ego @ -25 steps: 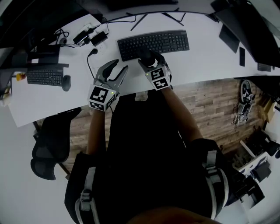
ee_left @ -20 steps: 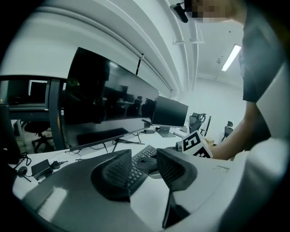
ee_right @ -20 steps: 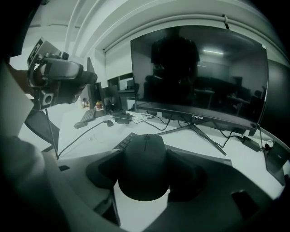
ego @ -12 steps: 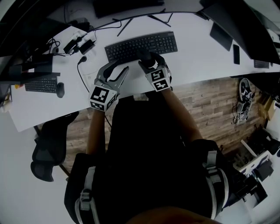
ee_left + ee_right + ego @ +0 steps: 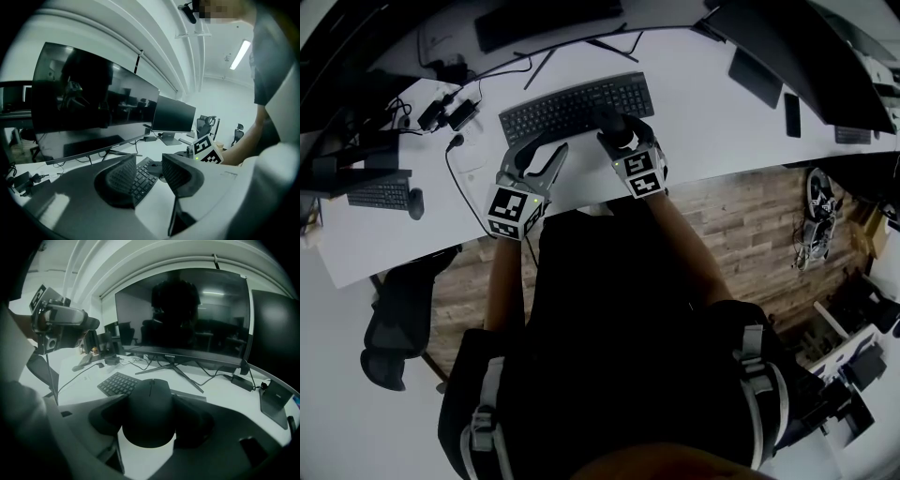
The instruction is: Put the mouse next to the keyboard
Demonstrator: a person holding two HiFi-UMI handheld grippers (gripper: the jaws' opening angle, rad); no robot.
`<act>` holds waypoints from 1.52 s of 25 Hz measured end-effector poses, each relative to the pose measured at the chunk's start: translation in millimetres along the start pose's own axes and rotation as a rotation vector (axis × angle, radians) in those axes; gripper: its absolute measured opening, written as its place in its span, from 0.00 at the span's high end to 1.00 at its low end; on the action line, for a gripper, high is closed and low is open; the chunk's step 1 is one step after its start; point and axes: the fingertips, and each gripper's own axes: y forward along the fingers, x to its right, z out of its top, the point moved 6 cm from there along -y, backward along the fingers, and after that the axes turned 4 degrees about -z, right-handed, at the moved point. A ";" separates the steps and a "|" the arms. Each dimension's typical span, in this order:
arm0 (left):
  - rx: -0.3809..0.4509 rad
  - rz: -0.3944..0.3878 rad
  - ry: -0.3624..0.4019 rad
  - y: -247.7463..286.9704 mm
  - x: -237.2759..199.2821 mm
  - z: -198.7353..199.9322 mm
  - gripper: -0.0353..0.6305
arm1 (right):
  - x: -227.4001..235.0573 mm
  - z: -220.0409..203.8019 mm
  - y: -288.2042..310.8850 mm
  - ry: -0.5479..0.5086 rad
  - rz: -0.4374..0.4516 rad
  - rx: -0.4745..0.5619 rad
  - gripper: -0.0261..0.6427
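My right gripper (image 5: 617,127) is shut on the black mouse (image 5: 610,117), held just over the front edge of the black keyboard (image 5: 577,105), toward its right half. In the right gripper view the mouse (image 5: 150,413) fills the gap between both pads, with the keyboard (image 5: 117,383) behind it to the left. My left gripper (image 5: 551,143) hovers open and empty above the white desk (image 5: 694,131), left of the mouse. In the left gripper view its jaws (image 5: 149,161) stand apart, and the keyboard (image 5: 143,177) shows between them.
A large curved monitor (image 5: 187,315) on a V-shaped stand is behind the keyboard. Cables and power adapters (image 5: 441,112) lie at the back left. A second small keyboard (image 5: 375,192) and mouse (image 5: 415,203) sit far left. A phone (image 5: 792,114) and a tablet (image 5: 755,77) lie to the right.
Both grippers have shifted to the right along the desk. The mouse now sits nearer the keyboard's right half. The grip on the mouse is unchanged, and the left jaws remain apart.
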 end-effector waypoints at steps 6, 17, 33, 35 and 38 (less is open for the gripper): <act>0.000 -0.013 0.012 26.0 19.2 8.7 0.69 | 29.1 -11.0 -10.8 0.021 -0.017 0.003 0.52; -0.004 -0.006 0.024 58.7 41.4 23.1 0.69 | 72.8 -25.9 -25.3 0.043 -0.032 0.006 0.52; -0.006 0.028 0.016 94.4 49.0 35.1 0.69 | 126.9 -43.0 -26.4 0.058 -0.047 -0.010 0.52; -0.011 0.031 0.015 96.8 49.1 36.1 0.69 | 132.7 -45.0 -24.5 0.059 -0.049 -0.014 0.52; -0.017 0.039 0.013 97.9 48.4 36.9 0.69 | 140.0 -48.9 -19.9 0.057 -0.052 -0.023 0.52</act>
